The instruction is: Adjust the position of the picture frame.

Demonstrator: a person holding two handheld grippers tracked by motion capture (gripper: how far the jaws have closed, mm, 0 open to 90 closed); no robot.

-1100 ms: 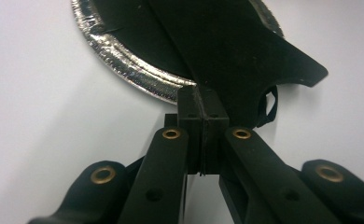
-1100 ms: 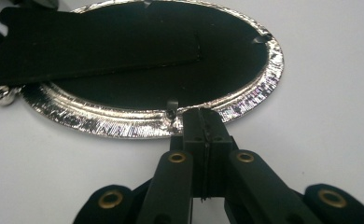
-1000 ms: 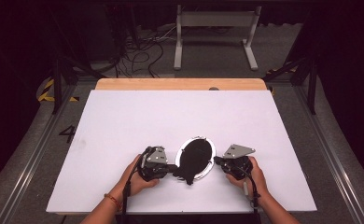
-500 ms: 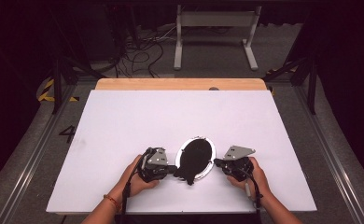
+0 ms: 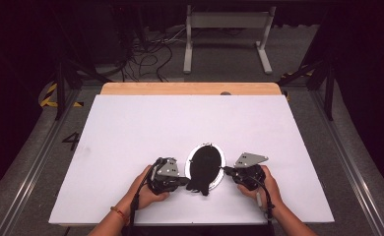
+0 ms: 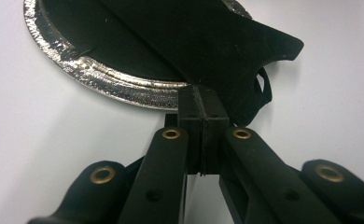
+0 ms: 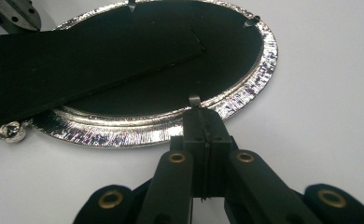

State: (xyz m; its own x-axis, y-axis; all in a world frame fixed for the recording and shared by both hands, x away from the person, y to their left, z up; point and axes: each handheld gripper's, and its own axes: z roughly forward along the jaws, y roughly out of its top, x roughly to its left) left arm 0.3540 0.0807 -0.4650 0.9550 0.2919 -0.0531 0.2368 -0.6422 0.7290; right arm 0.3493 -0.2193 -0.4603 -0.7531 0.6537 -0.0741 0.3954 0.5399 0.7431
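- Silver-rimmed and oval, the picture frame (image 5: 206, 167) lay face down near the front edge of the white worktop (image 5: 131, 128), about midway along it, with its black backing uppermost.
- A black stand flap (image 6: 227, 51) stood out from the backing and reached past the frame's rim toward the front edge.
- The left hand-held gripper (image 5: 184, 182) sat at the frame's left side; in the left gripper view its jaws were pressed together just where the flap's edge met the rim, and whether they pinched the flap itself could not be told.
- The right hand-held gripper (image 5: 228, 170) sat at the frame's right side, jaws pressed together on a small metal tab (image 7: 194, 100) at the rim.
- Other tabs (image 7: 131, 5) stuck up on the far rim.
- Judging from this, the step in hand was working on the back of the frame: one side steadied it while the other handled a retaining tab.
- The next move probably called for bending the tab with a small, controlled twist, keeping the frame flat so that it did not skid on the smooth worktop.
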